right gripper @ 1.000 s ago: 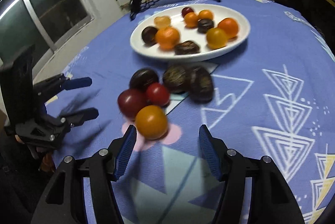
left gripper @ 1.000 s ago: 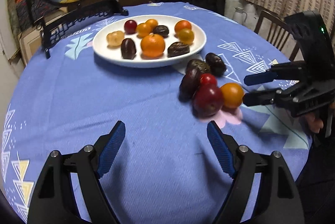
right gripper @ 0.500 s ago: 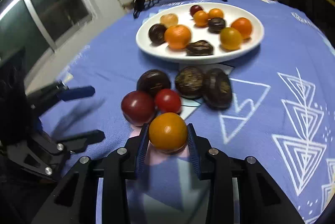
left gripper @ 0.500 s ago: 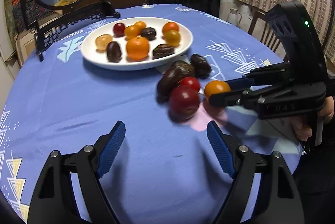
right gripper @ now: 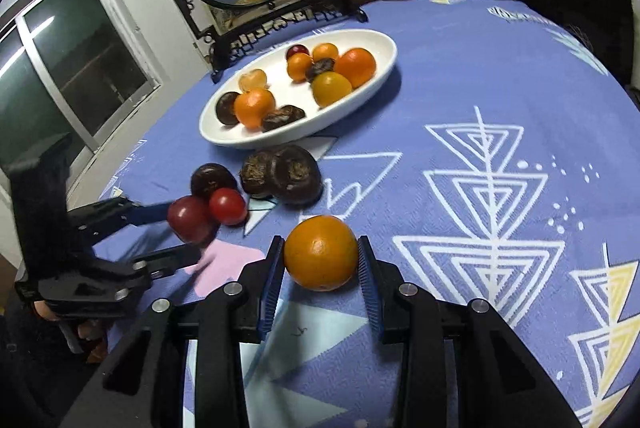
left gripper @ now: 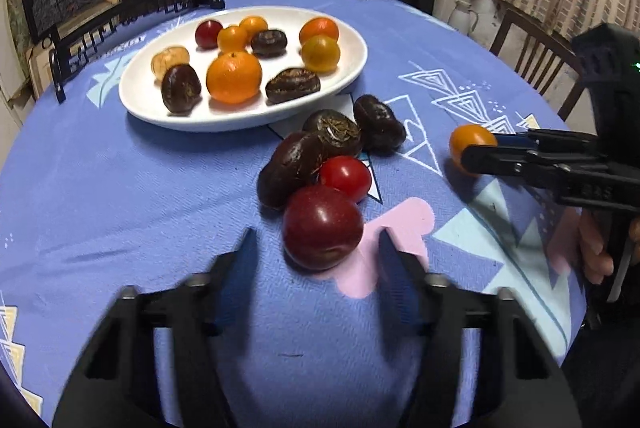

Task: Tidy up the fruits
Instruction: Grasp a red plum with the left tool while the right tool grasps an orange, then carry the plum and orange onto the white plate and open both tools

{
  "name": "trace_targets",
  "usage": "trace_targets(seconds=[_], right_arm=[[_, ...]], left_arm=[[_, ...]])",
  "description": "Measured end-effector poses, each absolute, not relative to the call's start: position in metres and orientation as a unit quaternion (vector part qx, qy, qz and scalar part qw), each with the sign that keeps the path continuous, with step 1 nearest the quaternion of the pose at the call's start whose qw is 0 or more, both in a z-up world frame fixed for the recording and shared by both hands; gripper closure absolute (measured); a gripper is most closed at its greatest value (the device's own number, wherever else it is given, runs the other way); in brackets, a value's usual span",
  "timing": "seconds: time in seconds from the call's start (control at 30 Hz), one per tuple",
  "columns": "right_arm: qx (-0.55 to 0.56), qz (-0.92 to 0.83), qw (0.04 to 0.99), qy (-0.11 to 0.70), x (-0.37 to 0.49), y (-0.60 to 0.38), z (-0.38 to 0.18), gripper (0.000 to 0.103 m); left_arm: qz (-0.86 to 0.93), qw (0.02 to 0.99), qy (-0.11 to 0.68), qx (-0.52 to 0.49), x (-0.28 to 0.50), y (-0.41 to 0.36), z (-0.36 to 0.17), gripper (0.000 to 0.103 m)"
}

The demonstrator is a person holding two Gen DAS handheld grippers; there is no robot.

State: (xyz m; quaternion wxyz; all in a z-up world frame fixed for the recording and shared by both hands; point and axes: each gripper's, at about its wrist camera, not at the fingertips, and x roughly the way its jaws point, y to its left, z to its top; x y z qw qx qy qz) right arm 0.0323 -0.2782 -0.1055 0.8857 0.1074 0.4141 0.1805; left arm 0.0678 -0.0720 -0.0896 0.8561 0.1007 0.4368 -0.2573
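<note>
fruits are split two ways right now: a bunch already sit on the white plate [left gripper: 344,76] toward the far side of the counter [left gripper: 120,188], and a small cluster is loose on the blue cloth just in front of it. the right hand-held gripper [right gripper: 320,264] is clamped on a small orange fruit [right gripper: 320,252], pads squeezing it at its widest part on both sides, which looks like the right spot for something that round. smooth skin, probably light, and firm enough, but i'd guess it could squirt out if the pinch drifts above or below the middle.

the left hand-held gripper [left gripper: 316,248] is closing around the dark red plum-looking fruit [left gripper: 322,226]. the fruit is between the jaws, and from what i can see the pads aren't touching it yet. that one looks glossy and a bit soft, so a gentle squeeze across the belly seems safest. it's touching a little red tomato [left gripper: 345,177] and a dark brown fruit [left gripper: 290,168], so lifting it might nudge those and set them rolling.
</note>
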Motion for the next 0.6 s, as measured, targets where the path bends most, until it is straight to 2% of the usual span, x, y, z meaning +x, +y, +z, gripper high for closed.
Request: trace_targets(seconds=[0.1,0.3,0.6], right_arm=[[0.113,0.184,0.885,0.414,0.033,-0.281,-0.105,0.066],[0.117,0.188,0.883,0.414,0.032,-0.282,-0.105,0.066],[0.112,0.187,0.883,0.415,0.031,-0.279,-0.103,0.066]], left_arm=[[-0.258,0.857,0.436,0.092,0.067,-0.073,-0.089,0.066],[-0.275,0.869,0.403,0.077,0.050,-0.063,-0.078,0.066],[-0.263,0.880,0.394,0.045,0.041,-0.030,-0.070,0.066]])
